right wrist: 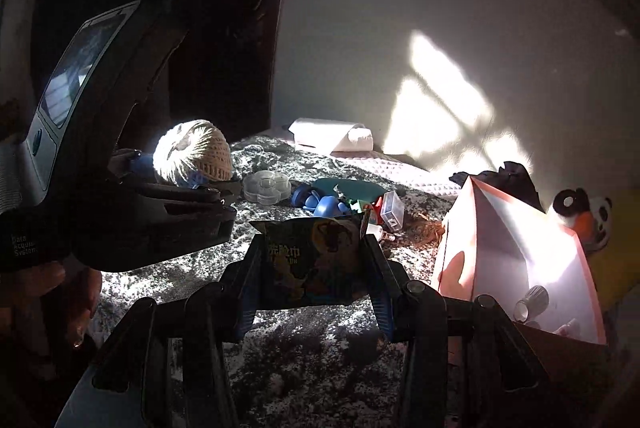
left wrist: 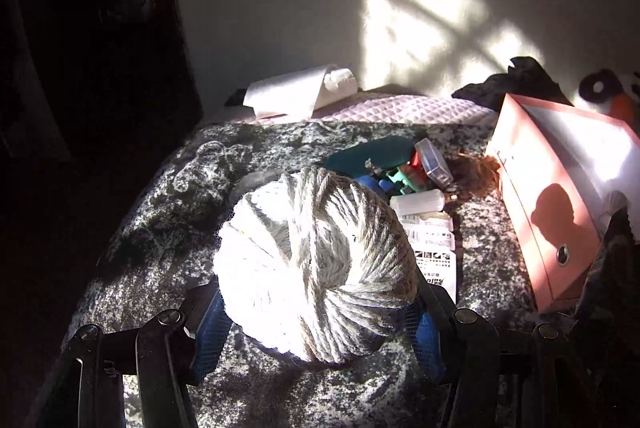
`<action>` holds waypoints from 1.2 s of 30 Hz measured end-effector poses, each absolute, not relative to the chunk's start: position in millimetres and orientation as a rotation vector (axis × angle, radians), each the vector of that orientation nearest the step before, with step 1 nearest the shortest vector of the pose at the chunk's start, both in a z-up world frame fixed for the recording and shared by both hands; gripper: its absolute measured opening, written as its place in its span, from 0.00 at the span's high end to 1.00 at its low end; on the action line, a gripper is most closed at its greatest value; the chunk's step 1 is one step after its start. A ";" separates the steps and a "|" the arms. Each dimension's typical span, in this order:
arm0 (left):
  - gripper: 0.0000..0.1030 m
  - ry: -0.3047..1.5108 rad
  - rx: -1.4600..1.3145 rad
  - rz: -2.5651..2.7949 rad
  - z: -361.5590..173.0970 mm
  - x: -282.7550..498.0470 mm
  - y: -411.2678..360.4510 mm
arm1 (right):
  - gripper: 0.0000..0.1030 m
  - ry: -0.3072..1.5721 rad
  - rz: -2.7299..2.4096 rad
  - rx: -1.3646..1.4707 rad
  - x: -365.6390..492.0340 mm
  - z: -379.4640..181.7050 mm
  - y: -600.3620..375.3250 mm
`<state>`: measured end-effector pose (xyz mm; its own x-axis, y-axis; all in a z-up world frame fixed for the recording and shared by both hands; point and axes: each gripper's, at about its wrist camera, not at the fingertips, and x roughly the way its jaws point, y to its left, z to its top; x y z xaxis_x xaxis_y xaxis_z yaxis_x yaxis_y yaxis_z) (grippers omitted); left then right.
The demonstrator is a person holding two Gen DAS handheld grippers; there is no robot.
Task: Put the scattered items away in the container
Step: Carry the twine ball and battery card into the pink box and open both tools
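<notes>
My left gripper (left wrist: pixel 316 312) is shut on a large ball of cream yarn (left wrist: pixel 312 264) and holds it above the mottled grey bedspread (left wrist: pixel 160 228). The same yarn ball (right wrist: pixel 194 151) and left gripper show at the left of the right wrist view. My right gripper (right wrist: pixel 314 268) is shut on a dark printed packet (right wrist: pixel 316 260). The open pink box (right wrist: pixel 520 252) stands at the right, with small bottles (right wrist: pixel 530 302) inside; it also shows in the left wrist view (left wrist: pixel 560 195).
A pile lies mid-bed: teal case (left wrist: pixel 372 151), clear plastic box (left wrist: pixel 432 159), white tube (left wrist: pixel 416 201), printed paper (left wrist: pixel 434 256), blue toy (right wrist: pixel 320 201), round clear organiser (right wrist: pixel 267 187), brown hair tuft (right wrist: pixel 426 230). A paper roll (left wrist: pixel 300 91) and panda plush (right wrist: pixel 588 216) lie by the wall.
</notes>
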<state>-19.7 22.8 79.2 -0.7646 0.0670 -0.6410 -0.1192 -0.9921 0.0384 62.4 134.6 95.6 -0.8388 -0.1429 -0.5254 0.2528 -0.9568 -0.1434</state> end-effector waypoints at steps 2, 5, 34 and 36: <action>0.38 0.137 -1.000 2.840 88.2 -14.1 40.4 | 0.52 0.285 -2.850 0.760 72.3 106.0 152.6; 0.38 0.168 -0.949 2.810 101.8 -6.6 69.7 | 0.52 0.236 -2.912 0.733 85.8 120.6 183.7; 0.38 0.323 -0.810 2.526 126.6 -40.4 320.9 | 0.52 -0.204 -3.401 0.647 88.3 157.4 456.6; 0.38 0.343 -0.820 2.533 121.4 -52.9 325.3 | 0.52 -0.233 -3.391 0.666 73.8 150.6 465.0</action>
